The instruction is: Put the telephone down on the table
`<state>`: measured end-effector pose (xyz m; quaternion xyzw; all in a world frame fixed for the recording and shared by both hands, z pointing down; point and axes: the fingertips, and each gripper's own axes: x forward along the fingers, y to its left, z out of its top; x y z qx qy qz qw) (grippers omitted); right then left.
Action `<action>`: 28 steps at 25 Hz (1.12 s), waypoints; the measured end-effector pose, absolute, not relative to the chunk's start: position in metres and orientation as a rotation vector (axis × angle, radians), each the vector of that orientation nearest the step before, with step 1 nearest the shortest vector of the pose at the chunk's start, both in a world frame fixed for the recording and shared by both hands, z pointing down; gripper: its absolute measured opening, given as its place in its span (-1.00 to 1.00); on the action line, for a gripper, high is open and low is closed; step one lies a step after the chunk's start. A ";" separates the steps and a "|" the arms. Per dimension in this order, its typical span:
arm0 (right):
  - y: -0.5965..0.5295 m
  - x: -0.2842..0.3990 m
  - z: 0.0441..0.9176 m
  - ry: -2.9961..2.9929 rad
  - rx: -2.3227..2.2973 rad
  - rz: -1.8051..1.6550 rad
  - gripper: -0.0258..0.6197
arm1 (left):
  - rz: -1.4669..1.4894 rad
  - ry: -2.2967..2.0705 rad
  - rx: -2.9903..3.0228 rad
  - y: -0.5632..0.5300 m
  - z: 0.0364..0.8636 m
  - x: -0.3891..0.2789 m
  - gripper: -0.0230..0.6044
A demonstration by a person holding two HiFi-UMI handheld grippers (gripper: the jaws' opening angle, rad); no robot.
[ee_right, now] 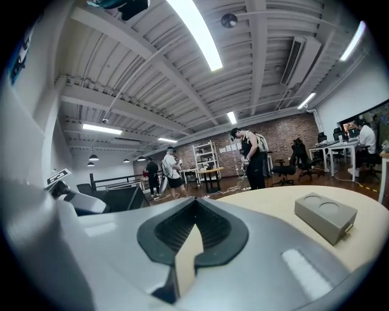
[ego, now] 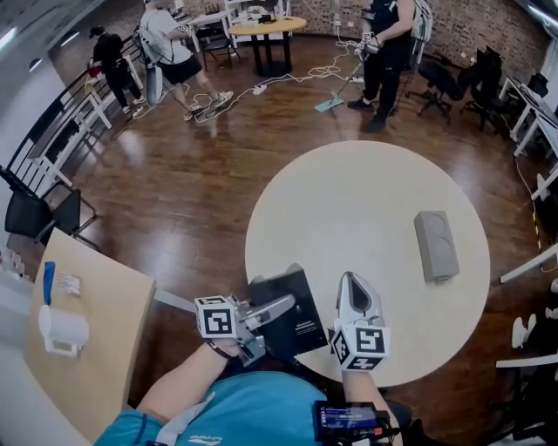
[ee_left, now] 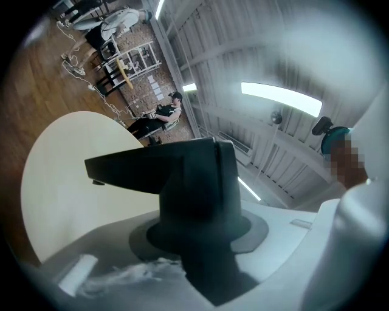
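The telephone (ego: 292, 294) is a flat black slab with a printed label, held tilted over the near edge of the round cream table (ego: 366, 200). My left gripper (ego: 281, 307) is shut on its near side. In the left gripper view the telephone (ee_left: 176, 173) fills the middle, clamped between the jaws and jutting left over the table (ee_left: 67, 182). My right gripper (ego: 351, 280) hovers just right of it, fingers together and nothing held. The right gripper (ee_right: 193, 209) points level across the table (ee_right: 273, 197), jaws meeting at the tips.
A grey box (ego: 436, 246) with two round dimples lies on the table's right side, also the grey box (ee_right: 325, 215) ahead of my right gripper. A wooden desk (ego: 105, 340) stands left. Two people (ego: 388, 52) with cables, chairs and another table (ego: 266, 26) are farther off.
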<state>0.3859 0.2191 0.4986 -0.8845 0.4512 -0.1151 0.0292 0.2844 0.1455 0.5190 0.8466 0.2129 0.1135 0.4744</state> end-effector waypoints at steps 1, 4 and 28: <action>0.215 0.384 0.498 1.402 -2.724 -0.354 -0.94 | 0.268 0.515 2.070 0.142 0.518 0.283 -0.36; 0.199 0.373 0.497 1.432 -2.719 -0.352 -0.94 | 0.244 0.512 2.064 0.130 0.515 0.274 -0.36; -0.058 0.207 0.493 1.799 -2.708 -0.387 -0.94 | 0.031 0.303 2.022 -0.112 0.527 0.095 -0.37</action>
